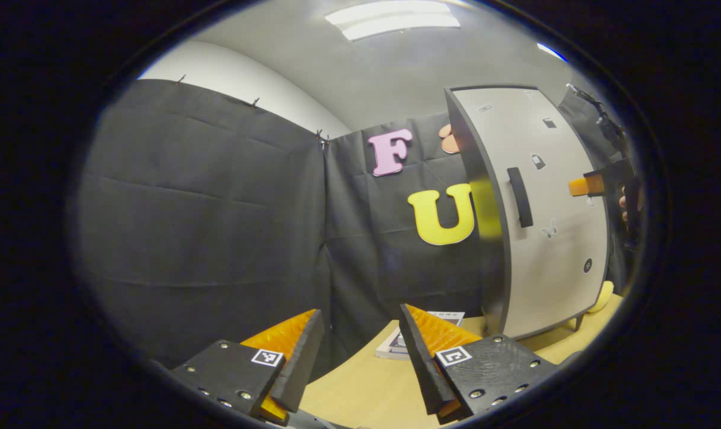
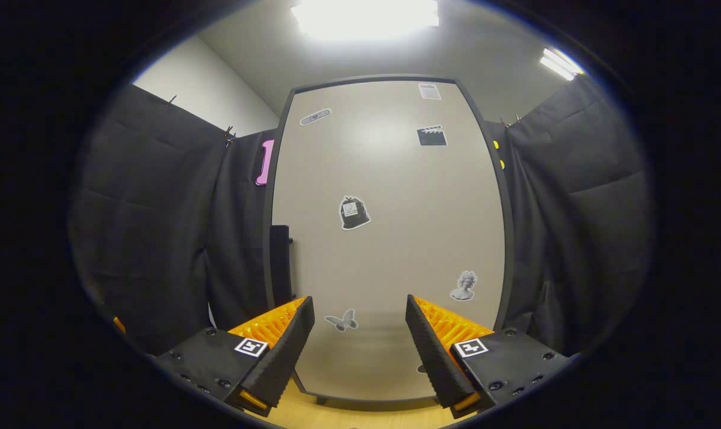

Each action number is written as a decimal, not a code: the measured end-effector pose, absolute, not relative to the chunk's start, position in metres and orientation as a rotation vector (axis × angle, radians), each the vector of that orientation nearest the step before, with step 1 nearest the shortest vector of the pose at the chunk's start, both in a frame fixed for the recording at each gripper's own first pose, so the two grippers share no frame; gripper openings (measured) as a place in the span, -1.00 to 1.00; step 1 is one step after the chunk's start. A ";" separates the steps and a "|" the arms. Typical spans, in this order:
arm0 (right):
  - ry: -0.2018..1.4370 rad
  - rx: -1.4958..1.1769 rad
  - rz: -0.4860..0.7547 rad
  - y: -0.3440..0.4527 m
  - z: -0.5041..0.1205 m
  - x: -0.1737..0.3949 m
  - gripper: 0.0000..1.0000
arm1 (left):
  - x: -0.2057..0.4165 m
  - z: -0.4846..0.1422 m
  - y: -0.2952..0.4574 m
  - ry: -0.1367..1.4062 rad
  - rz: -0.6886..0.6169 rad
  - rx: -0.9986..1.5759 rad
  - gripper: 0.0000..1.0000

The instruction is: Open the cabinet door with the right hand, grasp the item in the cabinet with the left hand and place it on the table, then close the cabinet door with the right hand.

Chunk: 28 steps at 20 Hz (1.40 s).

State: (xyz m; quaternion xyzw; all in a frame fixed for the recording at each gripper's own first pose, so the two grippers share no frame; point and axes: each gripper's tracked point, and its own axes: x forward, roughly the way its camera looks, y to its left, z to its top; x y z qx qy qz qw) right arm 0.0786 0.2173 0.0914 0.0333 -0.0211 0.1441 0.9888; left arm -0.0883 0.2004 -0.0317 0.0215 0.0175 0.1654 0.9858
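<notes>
In the left gripper view we see a booth hung with black cloth [image 1: 217, 208] under a grey ceiling with a strip light [image 1: 396, 18], and a pale wooden table [image 1: 360, 381] below. On the table stands the cabinet [image 1: 533, 208], its light door [image 1: 551, 250] closed, with a dark upright handle [image 1: 520, 196] near its left edge. Small stickers dot the door; we cannot read any writing on them. A booklet [image 1: 399, 345] lies on the table just beside the cabinet's foot; its print is too small to read. A yellow thing [image 1: 602, 296] peeks out at the cabinet's lower right. The left gripper [image 1: 360, 351] hangs over the table with its fingers apart and nothing between them. At the far right edge, the right gripper [image 1: 593, 185] is near the door, a hand [image 1: 625, 205] behind it.

In the right gripper view we face the door [image 2: 390, 238] head on. We make out stickers of a butterfly [image 2: 342, 320], a bust [image 2: 465, 286] and a clapperboard [image 2: 432, 136]; none gives legible words. The handle [image 2: 280, 262] shows edge-on at the door's left side. The right gripper [image 2: 360, 339] has its fingers spread, clear of the door. The item inside the cabinet is hidden behind the closed door.
</notes>
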 end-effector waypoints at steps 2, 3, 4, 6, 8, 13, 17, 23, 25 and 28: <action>-0.044 0.065 0.290 0.229 0.096 0.086 0.95 | -0.095 -0.038 0.212 0.048 0.355 0.048 0.55; -0.045 0.061 0.288 0.234 0.098 0.088 0.94 | -0.097 -0.040 0.218 0.054 0.364 0.048 0.55; -0.043 0.058 0.289 0.240 0.100 0.091 0.94 | -0.098 -0.043 0.219 0.059 0.371 0.046 0.53; -0.040 0.055 0.297 0.254 0.104 0.097 0.94 | -0.102 -0.048 0.230 0.067 0.385 0.040 0.55; -0.043 0.054 0.312 0.269 0.109 0.100 0.95 | -0.105 -0.053 0.238 0.077 0.394 0.036 0.55; -0.031 0.040 0.328 0.303 0.112 0.111 0.94 | -0.107 -0.061 0.254 0.085 0.407 0.030 0.55; 0.005 0.030 0.327 0.325 0.104 0.122 0.94 | -0.109 -0.072 0.268 0.102 0.417 0.034 0.55; 0.056 0.020 0.292 0.340 0.099 0.145 0.19 | -0.113 -0.090 0.291 0.135 0.433 0.028 0.55; 0.084 0.026 0.294 0.344 0.094 0.146 0.07 | -0.114 -0.093 0.297 0.141 0.437 0.025 0.55; 0.106 0.026 0.291 0.345 0.092 0.151 -0.29 | -0.113 -0.094 0.301 0.140 0.433 0.034 0.55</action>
